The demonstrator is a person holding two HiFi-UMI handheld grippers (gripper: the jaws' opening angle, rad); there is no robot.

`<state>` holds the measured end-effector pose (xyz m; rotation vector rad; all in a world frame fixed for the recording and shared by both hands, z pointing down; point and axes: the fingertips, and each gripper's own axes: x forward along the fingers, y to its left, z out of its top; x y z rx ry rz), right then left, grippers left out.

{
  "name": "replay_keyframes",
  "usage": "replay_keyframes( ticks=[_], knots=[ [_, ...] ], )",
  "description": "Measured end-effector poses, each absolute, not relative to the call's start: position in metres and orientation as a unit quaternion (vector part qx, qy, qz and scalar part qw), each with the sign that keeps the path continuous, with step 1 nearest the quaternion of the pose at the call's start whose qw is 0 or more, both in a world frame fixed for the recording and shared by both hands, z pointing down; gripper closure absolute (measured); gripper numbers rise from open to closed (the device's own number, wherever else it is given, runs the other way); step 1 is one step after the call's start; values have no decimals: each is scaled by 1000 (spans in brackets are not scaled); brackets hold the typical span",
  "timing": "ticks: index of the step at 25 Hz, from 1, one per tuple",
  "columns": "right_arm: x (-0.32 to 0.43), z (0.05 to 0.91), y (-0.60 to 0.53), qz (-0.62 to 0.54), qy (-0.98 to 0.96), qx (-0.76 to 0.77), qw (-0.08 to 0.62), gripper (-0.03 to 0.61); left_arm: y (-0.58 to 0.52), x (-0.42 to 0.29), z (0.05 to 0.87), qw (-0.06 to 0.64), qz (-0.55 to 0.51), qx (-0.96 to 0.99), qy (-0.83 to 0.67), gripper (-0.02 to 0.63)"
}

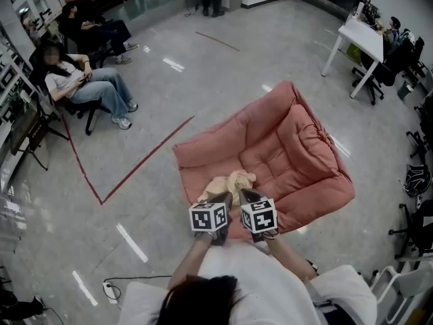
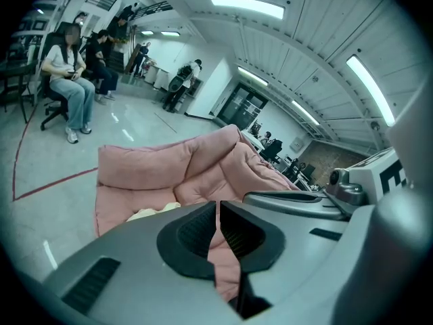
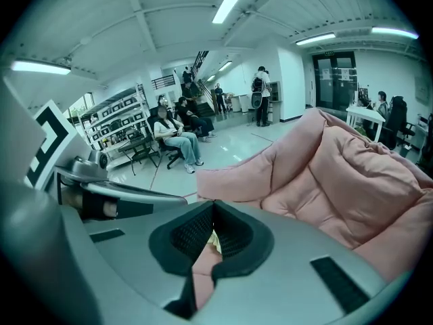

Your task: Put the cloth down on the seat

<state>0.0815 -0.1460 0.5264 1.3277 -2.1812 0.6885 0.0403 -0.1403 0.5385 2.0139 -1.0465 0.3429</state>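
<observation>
A pale yellow cloth [image 1: 231, 181] is seen crumpled in a small heap on the near edge of a pink padded seat [image 1: 298, 147], just below the middle of the head view. The seat is spread on the grey floor [image 1: 155, 202], with its quilted, tufted back raised toward the right of the frame.

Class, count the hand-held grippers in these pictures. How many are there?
2. The left hand-held gripper and the right hand-held gripper sit side by side at the near edge of the seat, beside the cloth. None seems hidden.
</observation>
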Motion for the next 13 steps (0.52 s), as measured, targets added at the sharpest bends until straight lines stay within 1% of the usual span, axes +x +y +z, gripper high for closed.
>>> replay_keyframes(
  ticks=[6, 13],
  knots=[
    [76, 541, -135, 261, -797, 480, 258, 551, -134, 30, 544, 421, 131, 791, -424, 571],
    [79, 539, -133, 252, -795, 485, 262, 551, -126, 37, 549, 428, 140, 790, -417, 571]
  ],
)
